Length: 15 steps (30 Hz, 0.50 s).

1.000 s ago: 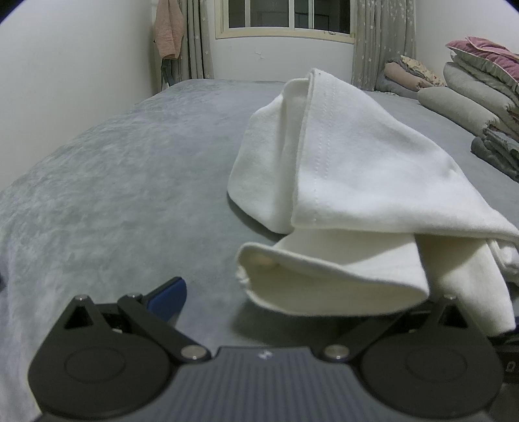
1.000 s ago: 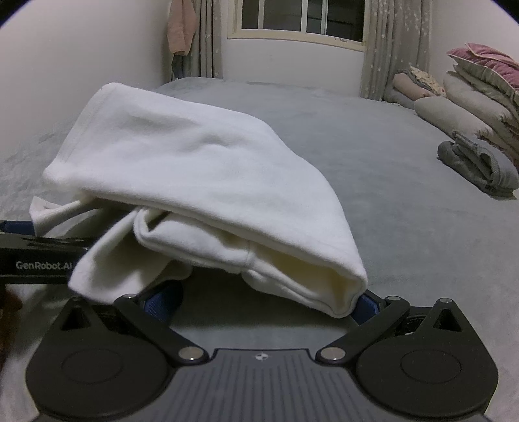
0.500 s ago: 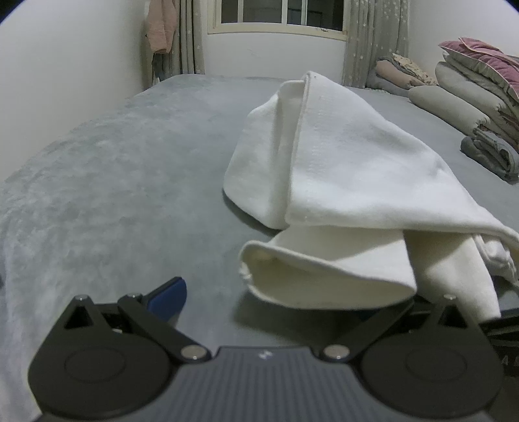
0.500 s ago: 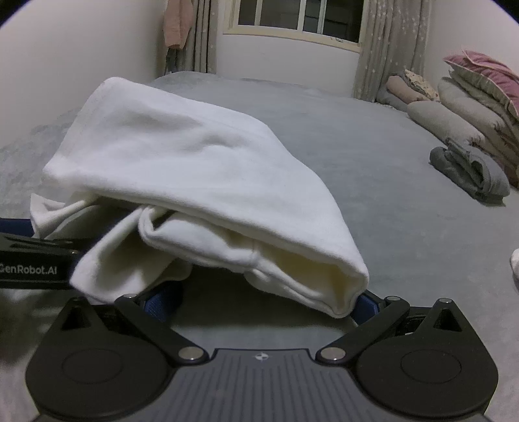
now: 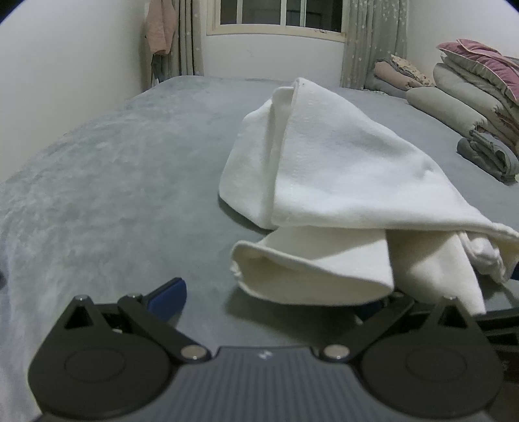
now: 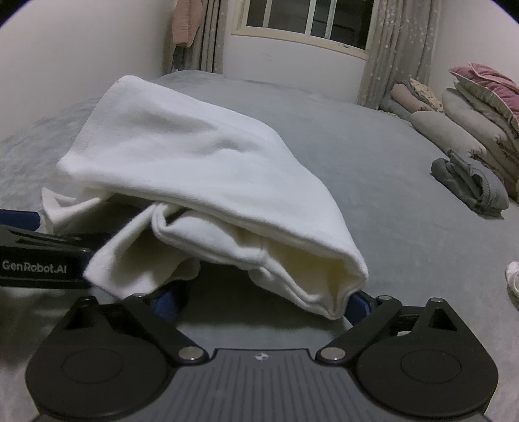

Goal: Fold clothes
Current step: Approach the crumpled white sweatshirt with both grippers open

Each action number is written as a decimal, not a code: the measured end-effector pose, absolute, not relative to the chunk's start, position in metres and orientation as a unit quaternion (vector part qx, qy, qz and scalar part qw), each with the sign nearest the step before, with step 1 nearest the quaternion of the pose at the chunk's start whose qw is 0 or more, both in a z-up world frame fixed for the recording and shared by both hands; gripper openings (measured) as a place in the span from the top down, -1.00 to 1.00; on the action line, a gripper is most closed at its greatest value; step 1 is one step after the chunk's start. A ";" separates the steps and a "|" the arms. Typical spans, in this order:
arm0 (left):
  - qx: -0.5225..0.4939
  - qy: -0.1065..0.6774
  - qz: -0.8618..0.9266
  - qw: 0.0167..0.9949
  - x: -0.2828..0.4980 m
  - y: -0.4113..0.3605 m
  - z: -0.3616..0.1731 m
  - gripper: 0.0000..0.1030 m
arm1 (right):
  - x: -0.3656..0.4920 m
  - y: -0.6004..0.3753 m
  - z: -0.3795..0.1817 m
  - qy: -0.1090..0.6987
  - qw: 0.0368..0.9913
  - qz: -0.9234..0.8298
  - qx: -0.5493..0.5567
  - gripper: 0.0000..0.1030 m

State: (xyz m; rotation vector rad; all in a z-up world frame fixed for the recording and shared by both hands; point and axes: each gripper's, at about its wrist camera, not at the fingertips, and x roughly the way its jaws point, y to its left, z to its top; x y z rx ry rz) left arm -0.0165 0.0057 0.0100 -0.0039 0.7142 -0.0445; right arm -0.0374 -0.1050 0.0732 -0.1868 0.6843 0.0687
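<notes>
A white garment [image 5: 340,181] lies loosely folded on the grey bed [image 5: 113,181], with its near folds hanging over both grippers. My left gripper [image 5: 271,300] is open wide. Its left blue pad [image 5: 168,293] is clear of the cloth and the right finger is hidden under the fold. In the right wrist view the same white garment [image 6: 201,168] droops between the fingers of my right gripper [image 6: 262,300], whose jaws stand wide and are closing. One right-gripper pad [image 6: 356,303] sits beside the cloth's near corner, with no squeeze showing. The left gripper's body [image 6: 35,267] shows at that view's left edge.
Stacked quilts and pillows [image 5: 470,84] line the bed's right side, with a folded grey garment [image 6: 470,188] in front of them. A small white item [image 6: 512,276] lies at the right edge. A wall runs along the left; a window [image 5: 279,13] and curtains stand at the far end.
The right gripper's fingers have drawn slightly inward under the cloth. Both views have shifted a little. The garment keeps its place and shape.
</notes>
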 end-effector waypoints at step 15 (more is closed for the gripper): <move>0.010 0.351 -0.007 0.936 -0.066 0.007 0.046 -1.00 | -0.079 -0.112 0.102 0.325 0.940 0.058 -0.081 -0.82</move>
